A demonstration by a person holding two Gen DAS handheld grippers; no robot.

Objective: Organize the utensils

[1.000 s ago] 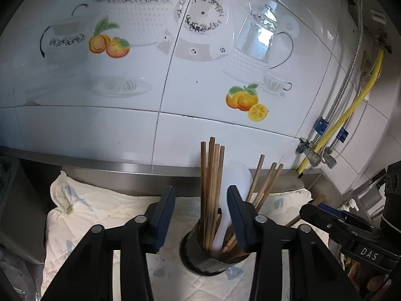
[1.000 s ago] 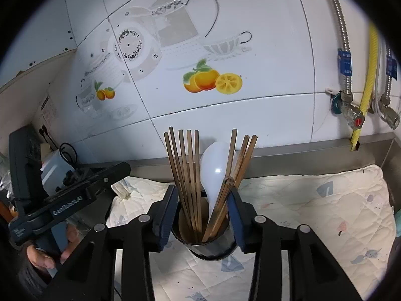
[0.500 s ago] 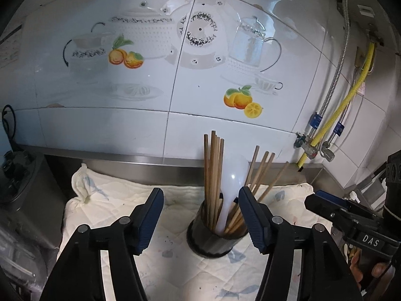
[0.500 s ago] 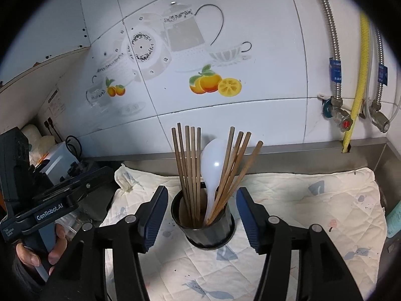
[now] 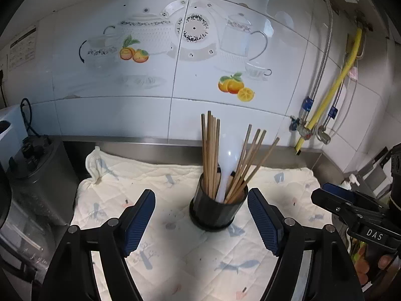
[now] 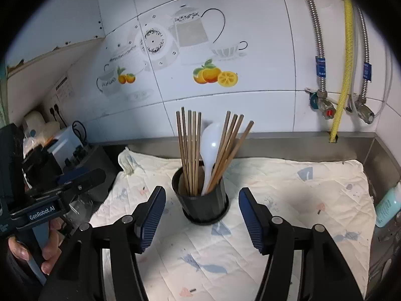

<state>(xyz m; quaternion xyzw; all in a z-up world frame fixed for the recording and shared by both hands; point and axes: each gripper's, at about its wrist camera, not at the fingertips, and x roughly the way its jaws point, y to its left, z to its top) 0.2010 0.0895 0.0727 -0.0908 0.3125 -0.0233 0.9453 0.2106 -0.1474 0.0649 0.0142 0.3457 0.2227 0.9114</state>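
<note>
Through the left wrist camera, I am looking at my left hand-held gripper [image 5: 201, 217], whose jaws are opening with nothing pressed between them; the dark utensil cup [image 5: 217, 212] is standing just beyond the tips, framed by the gap but untouched. Wooden chopsticks [image 5: 210, 155] are poking up in two bunches, one upright, one leaning right, with a white plastic spoon [image 5: 226, 165] between them. I am judging the sticks light, stiff and smooth, apt to roll or slip, so I would be pinching them low on the shaft near the rim. The spoon looks light and slick; its neck is the better hold. The cup looks heavier and stable, though a sideways tug on the tall sticks could tip it. My right hand-held gripper [image 5: 333, 200] is showing at the right edge.

Through the right wrist camera, my right hand-held gripper [image 6: 201, 210] is also opening, empty, the cup [image 6: 204, 207] sitting just ahead of its tips. The surface is wearing a quilted white cloth [image 6: 300, 190], soft, wrinkled and lightly stained, which is likely cushioning the cup but could bunch under it. Behind, a steel ledge is meeting a tiled wall [image 6: 263, 50] printed with teapots and oranges; hoses and valves [image 6: 323, 100] are hanging at the right, a teal bottle [image 6: 387, 208] is at the edge, and appliances are crowding the left.
</note>
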